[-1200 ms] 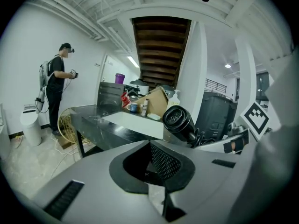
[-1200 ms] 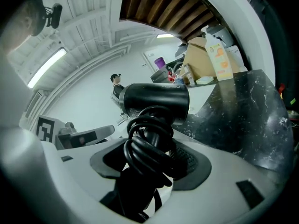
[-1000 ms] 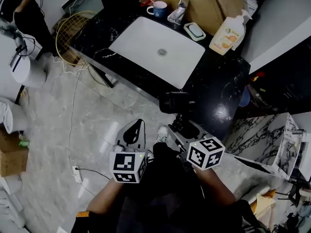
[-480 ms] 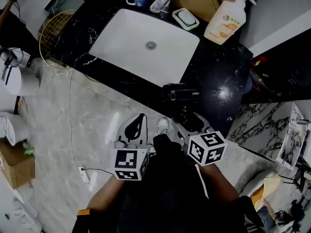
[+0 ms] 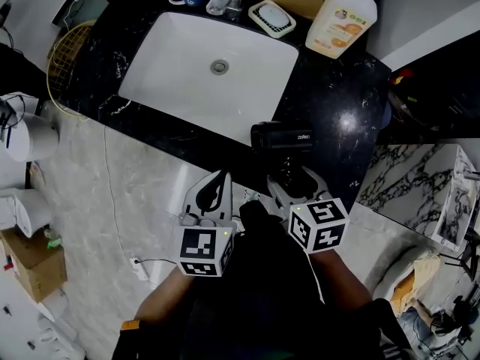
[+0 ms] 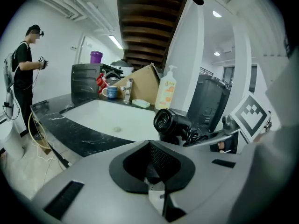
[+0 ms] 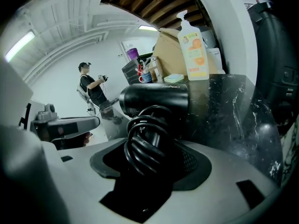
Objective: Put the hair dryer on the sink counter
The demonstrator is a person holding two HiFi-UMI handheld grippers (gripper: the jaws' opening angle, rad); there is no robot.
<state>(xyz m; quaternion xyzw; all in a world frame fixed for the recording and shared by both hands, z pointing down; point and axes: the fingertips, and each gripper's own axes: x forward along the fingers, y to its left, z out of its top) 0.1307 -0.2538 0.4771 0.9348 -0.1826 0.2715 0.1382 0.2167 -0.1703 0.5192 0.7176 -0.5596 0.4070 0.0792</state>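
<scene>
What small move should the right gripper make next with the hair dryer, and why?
Probably ease the right gripper forward and down until the hair dryer rests on the dark counter right of the sink. Its jaws grip the cord-wrapped handle, and the dryer sits just at the counter's front edge; whether it already touches is unclear.
</scene>
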